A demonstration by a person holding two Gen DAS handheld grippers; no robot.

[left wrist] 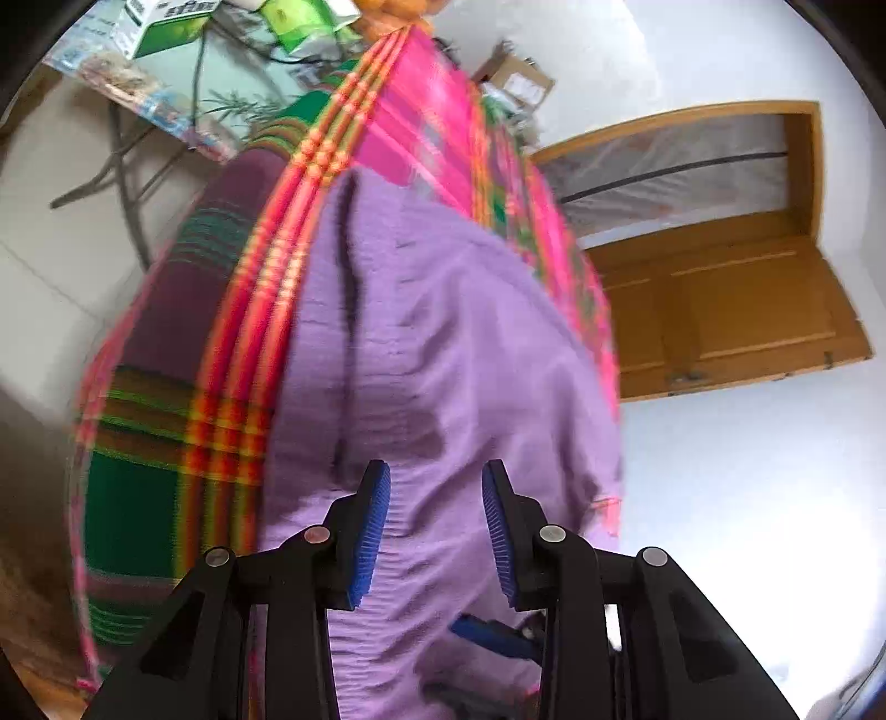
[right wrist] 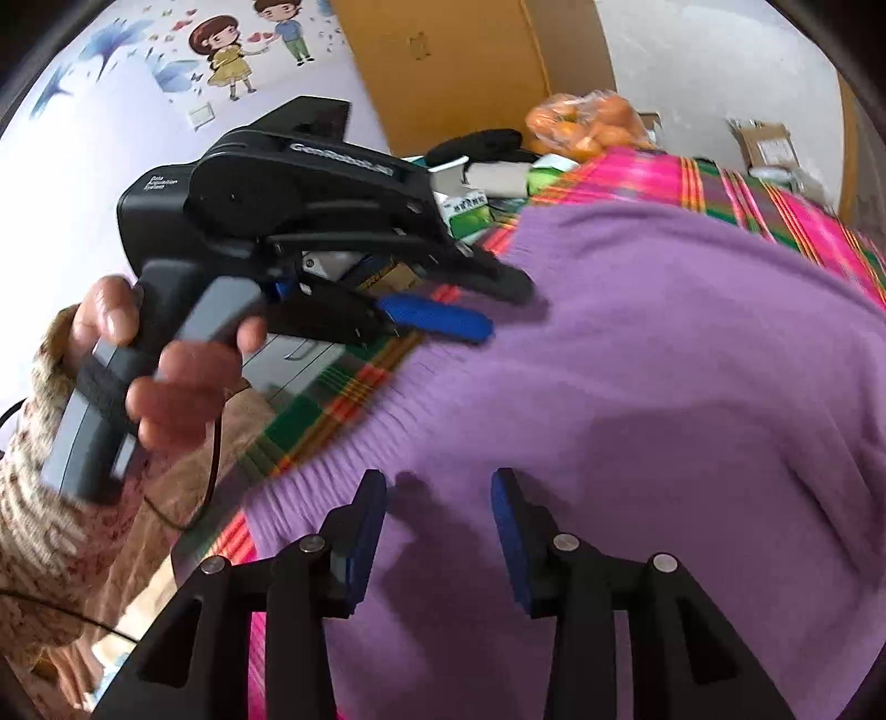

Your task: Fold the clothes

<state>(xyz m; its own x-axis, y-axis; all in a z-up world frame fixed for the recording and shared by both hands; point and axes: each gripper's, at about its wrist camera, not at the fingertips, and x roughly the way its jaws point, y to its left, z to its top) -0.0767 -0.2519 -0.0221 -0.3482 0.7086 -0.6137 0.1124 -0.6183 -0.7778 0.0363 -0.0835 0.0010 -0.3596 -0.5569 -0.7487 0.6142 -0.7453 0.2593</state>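
A purple knitted sweater [left wrist: 443, 343] lies spread on a bright pink, green and red plaid cloth [left wrist: 183, 443]. In the left wrist view my left gripper [left wrist: 436, 482] hovers just over the sweater, open, with only fabric showing between its blue pads. The right wrist view shows my right gripper [right wrist: 439, 487] open above the sweater [right wrist: 637, 387] near its ribbed hem. There the left gripper [right wrist: 506, 310] is also seen, held by a hand [right wrist: 166, 376], jaws apart at the sweater's far edge. No pad visibly presses on the cloth.
Green cartons [left wrist: 171, 27] and a bag of oranges [right wrist: 587, 127] crowd the far end of the table beyond the plaid cloth [right wrist: 720, 177]. A wooden door [left wrist: 736, 299] and cardboard boxes [right wrist: 764, 144] stand beyond. A cable [right wrist: 213, 471] hangs from the left gripper.
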